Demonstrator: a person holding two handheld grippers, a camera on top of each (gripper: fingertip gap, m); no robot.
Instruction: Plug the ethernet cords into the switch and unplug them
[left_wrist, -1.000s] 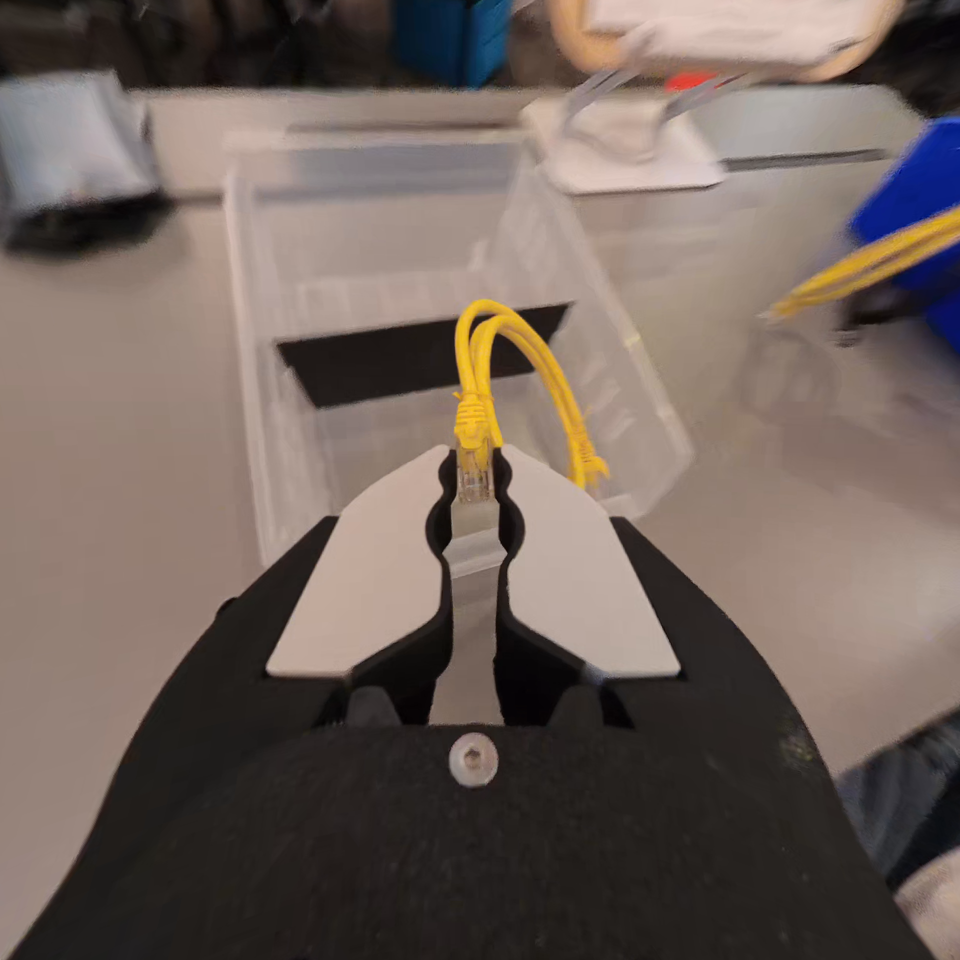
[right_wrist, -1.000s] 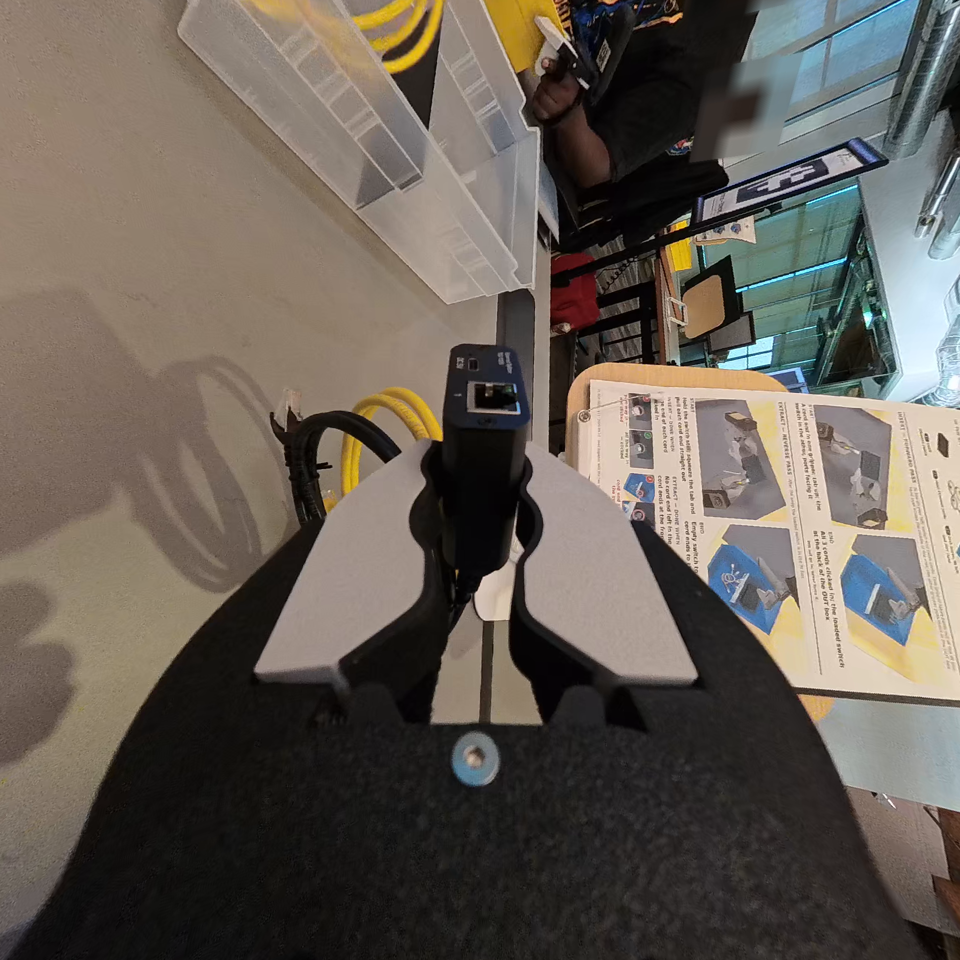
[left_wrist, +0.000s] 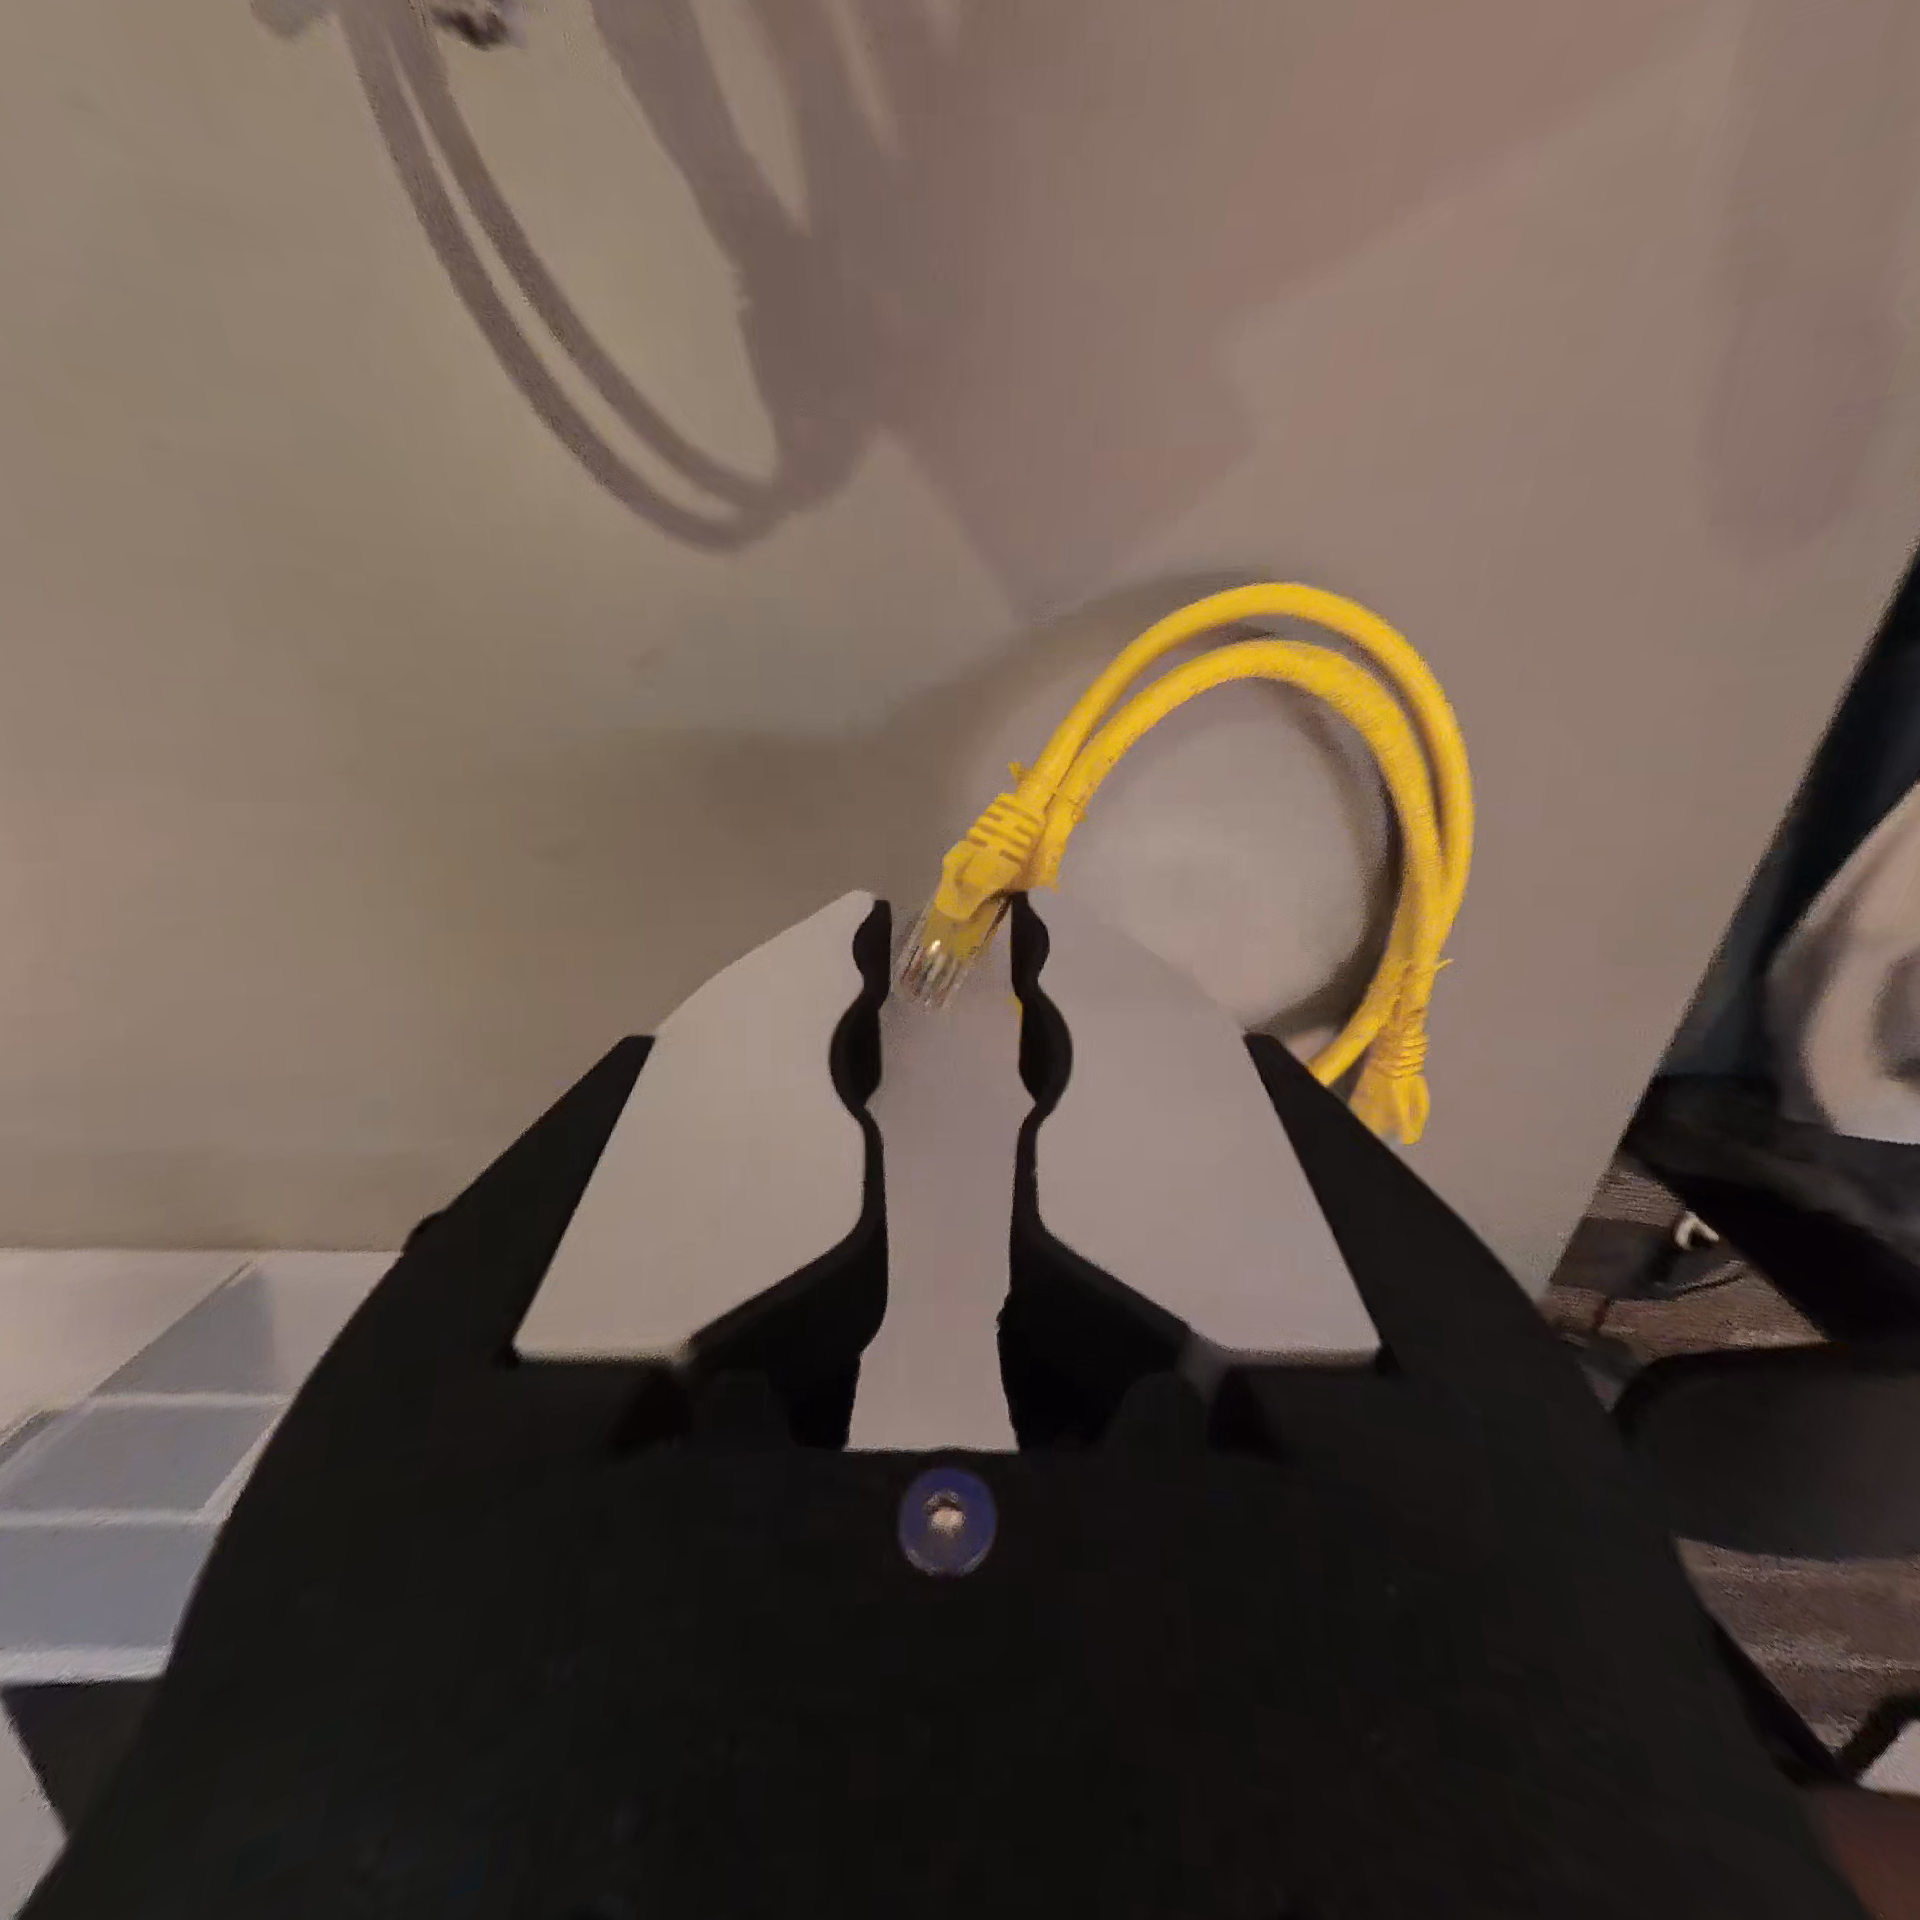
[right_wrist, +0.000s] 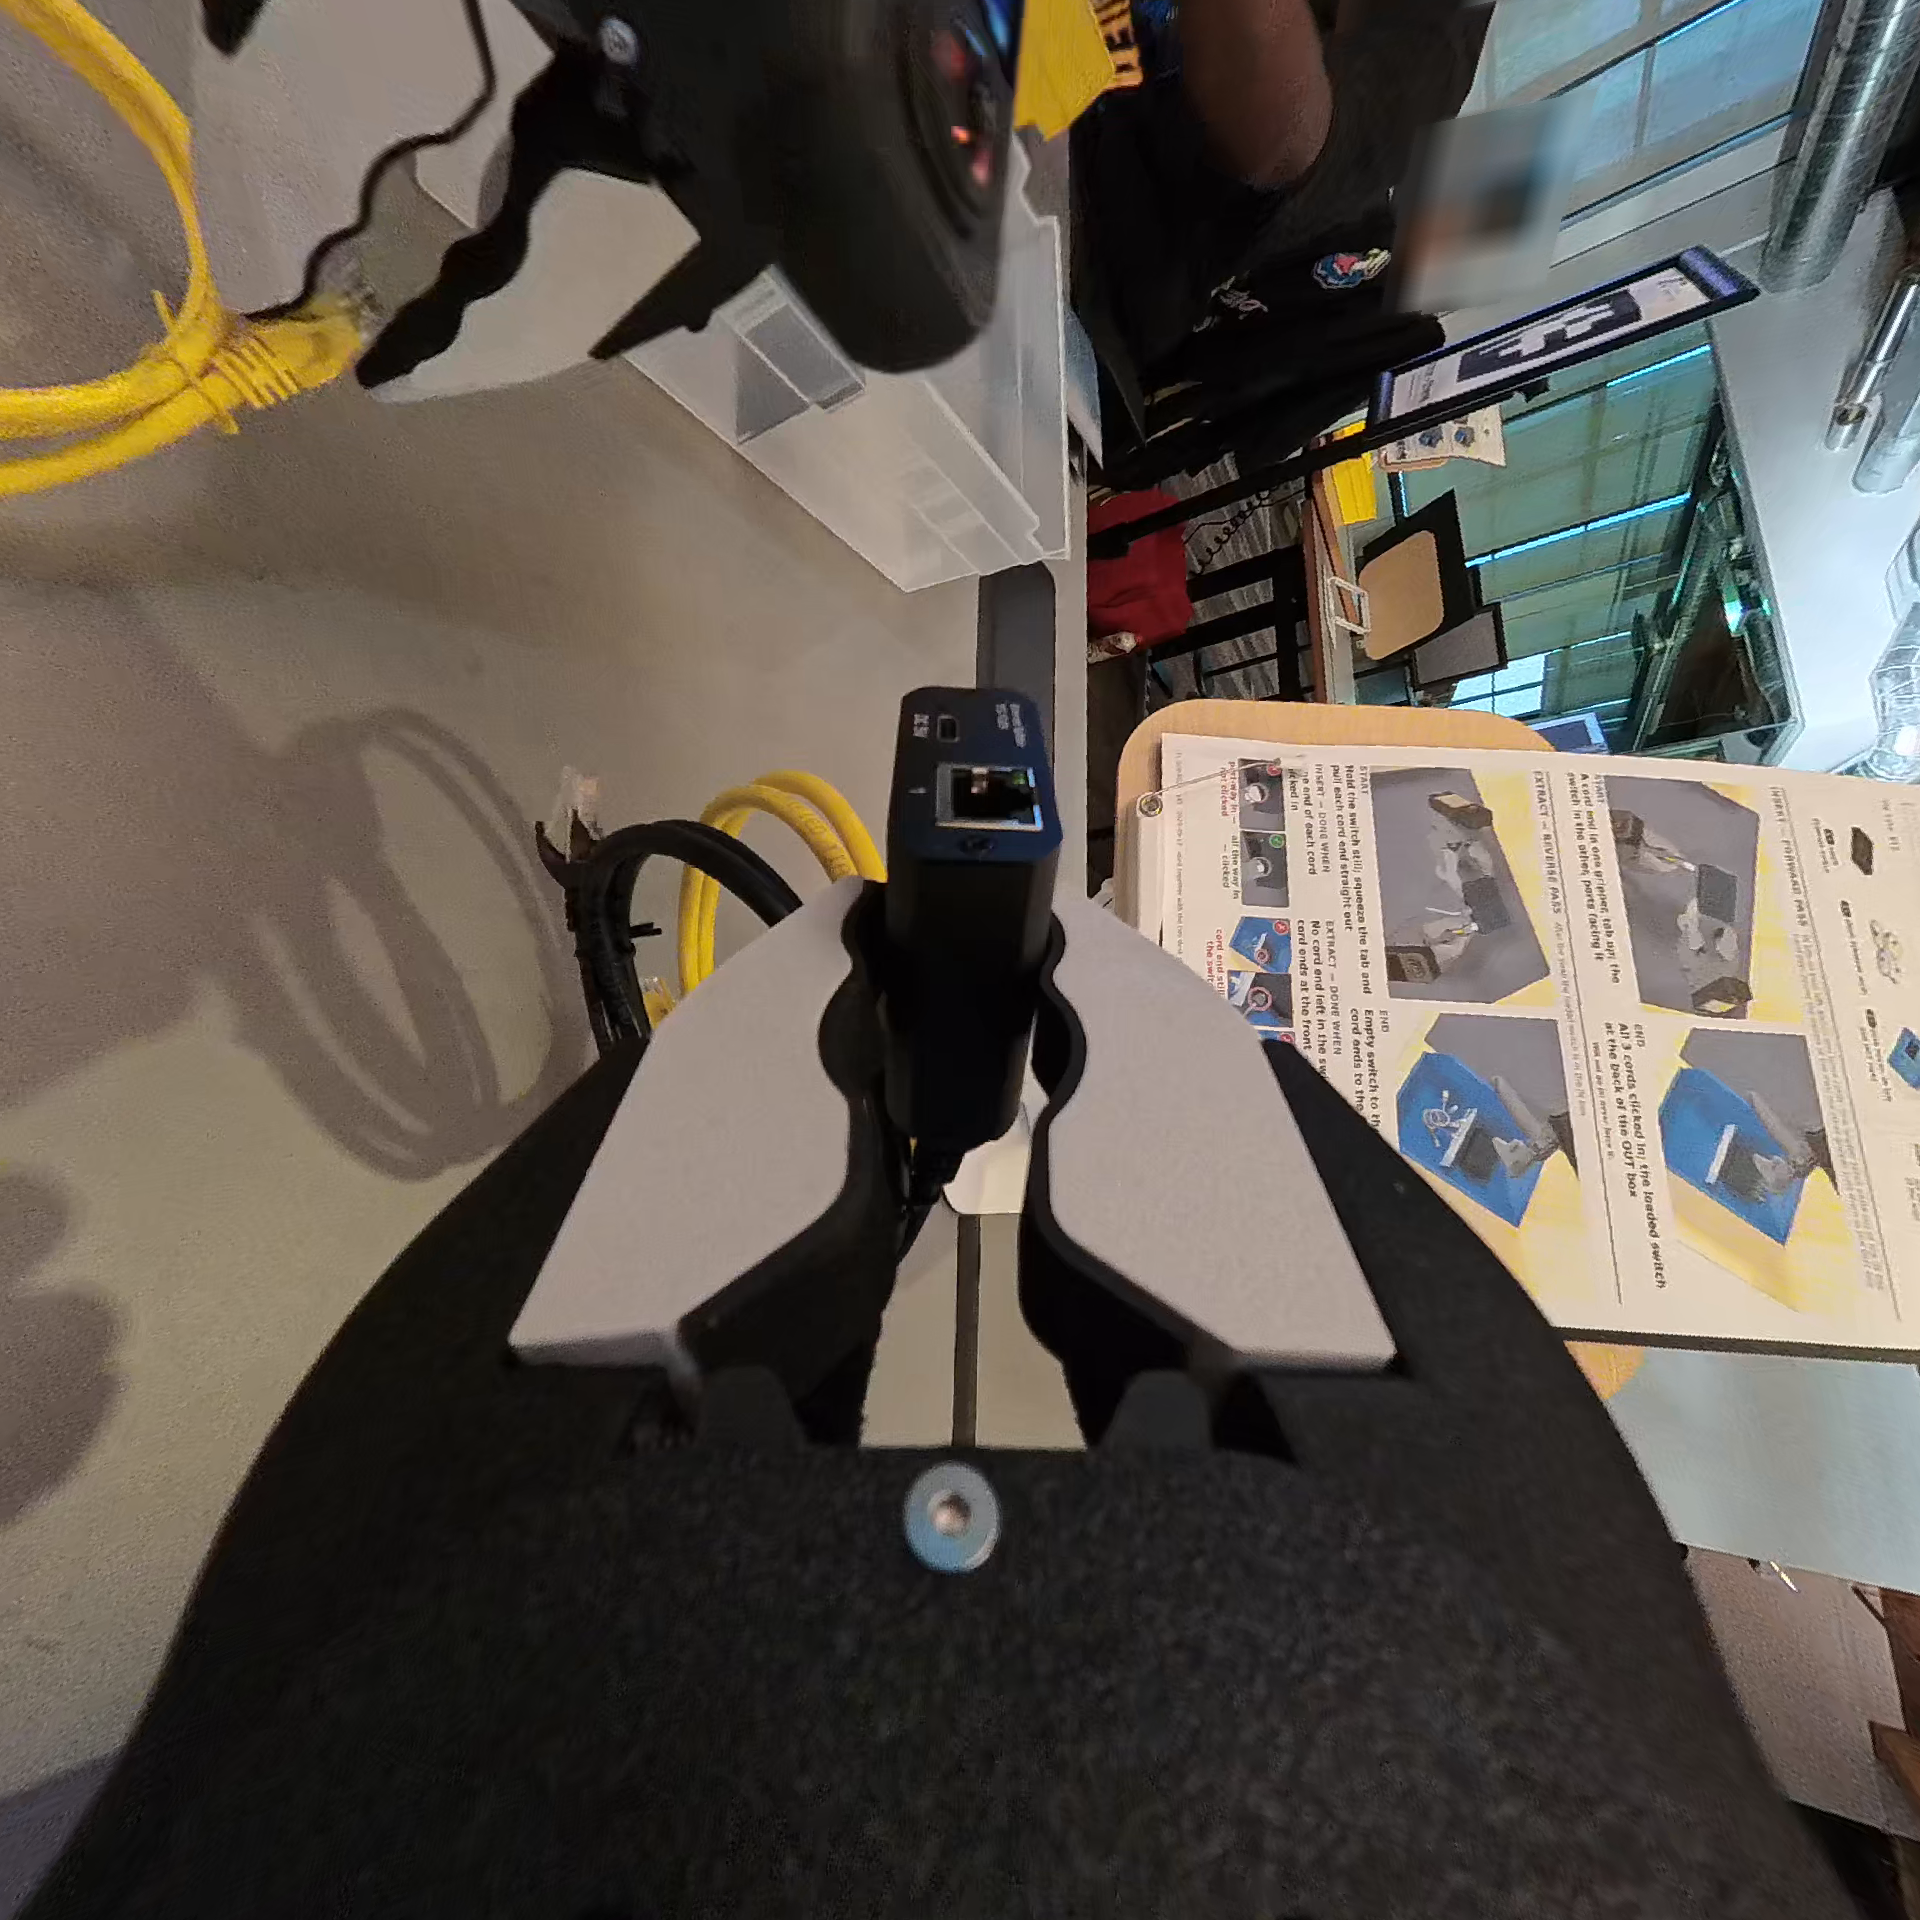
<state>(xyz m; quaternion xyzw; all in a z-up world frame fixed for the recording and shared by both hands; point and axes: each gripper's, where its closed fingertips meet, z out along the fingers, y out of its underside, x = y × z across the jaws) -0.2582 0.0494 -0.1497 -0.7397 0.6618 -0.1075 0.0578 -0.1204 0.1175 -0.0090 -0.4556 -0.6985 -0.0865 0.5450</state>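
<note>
Left claw (left_wrist: 948, 935) has swung off the clear bin (left_wrist: 125, 1455), now facing bare worktop (left_wrist: 312, 831); its jaws are wider than 1 s ago. They're parted w/ the yellow cord (left_wrist: 1299, 665) plug (left_wrist: 961, 925) askew between the tips, not clamped. Right claw (right_wrist: 961, 925) is unchanged: closed on the dark-blue switch (right_wrist: 971, 831), pads pressed on both sides, port facing away. Black cord (right_wrist: 665, 862) & 2nd yellow cord (right_wrist: 769, 821) loop just left of it.
</note>
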